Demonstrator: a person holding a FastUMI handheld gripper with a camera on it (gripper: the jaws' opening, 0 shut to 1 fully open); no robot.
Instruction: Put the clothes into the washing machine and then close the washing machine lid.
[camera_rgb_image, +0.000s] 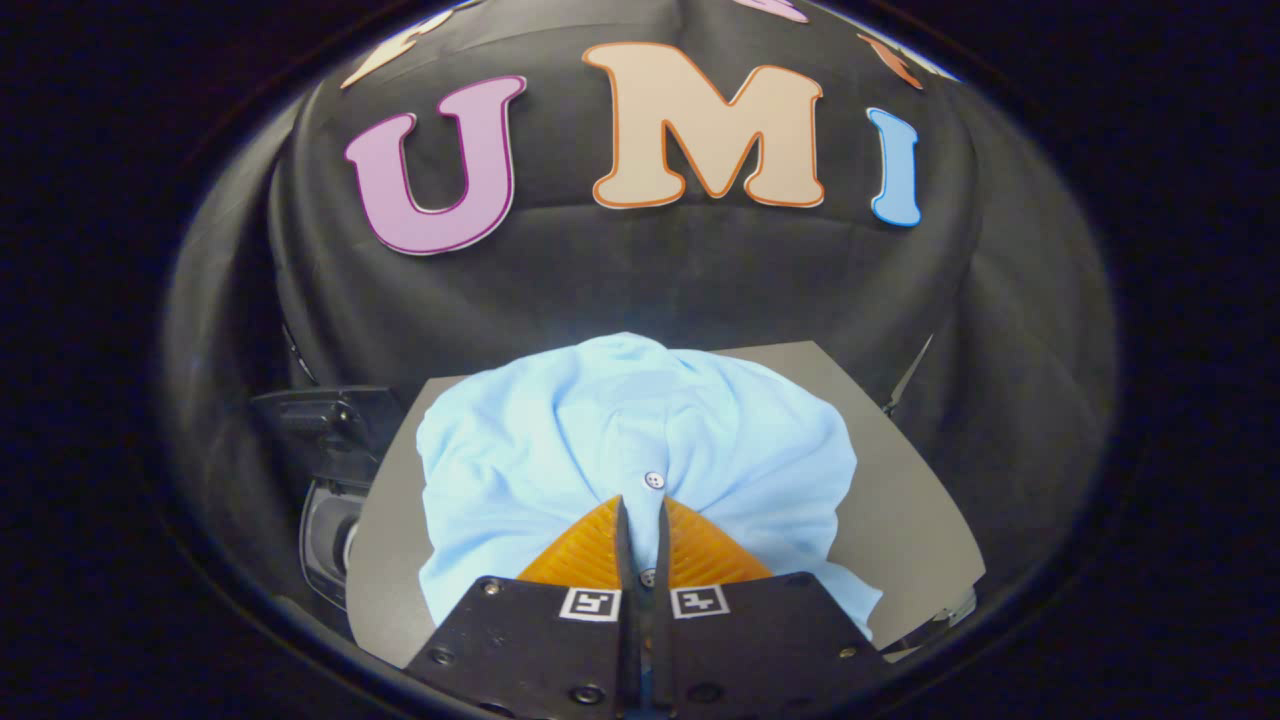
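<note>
The desk (900, 500) carries the light blue shirt (560, 440), bunched at its middle, washing machine (325, 500) just beside. Claw (641, 505) pinched together on a shirt fold by the button (654, 480); best lift high, so trailing cloth clears the desk.

Hidden and cut off

I can't tell what the dark thing (325, 470) beside the board (900, 500) is; shirt (620, 440) folds hide my gripper (640, 505) tips.
</note>
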